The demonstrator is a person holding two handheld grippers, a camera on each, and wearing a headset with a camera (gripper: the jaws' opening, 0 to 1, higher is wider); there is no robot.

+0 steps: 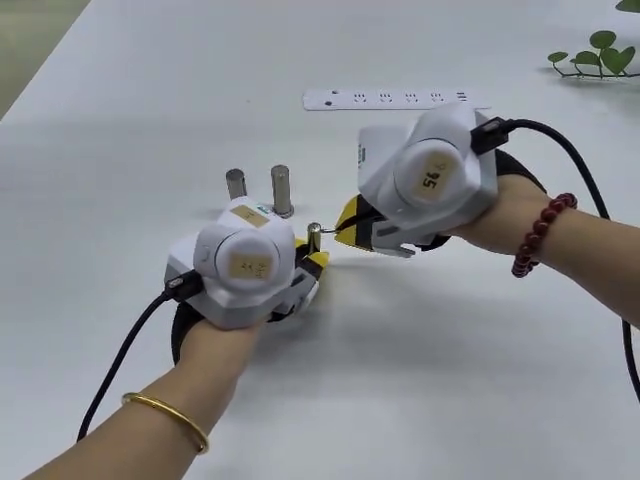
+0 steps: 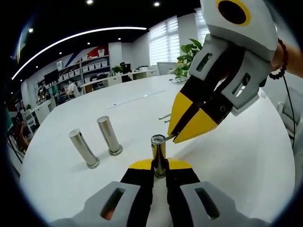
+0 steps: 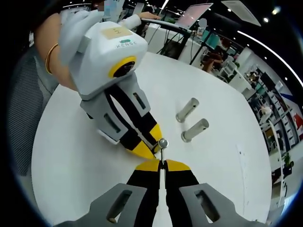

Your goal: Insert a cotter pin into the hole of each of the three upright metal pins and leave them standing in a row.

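The left gripper (image 2: 159, 168) clamps the nearest metal pin (image 2: 158, 146) low on its shank, and the pin stands upright on the table (image 2: 246, 156). The right gripper (image 3: 162, 164) pinches the cotter pin (image 3: 162, 155), which lies level, crosswise to that vertical axis, and points in from the right. Its tip sits at the pin's head by the hole; entry cannot be resolved. The two other pins (image 2: 109, 135) stand just behind.
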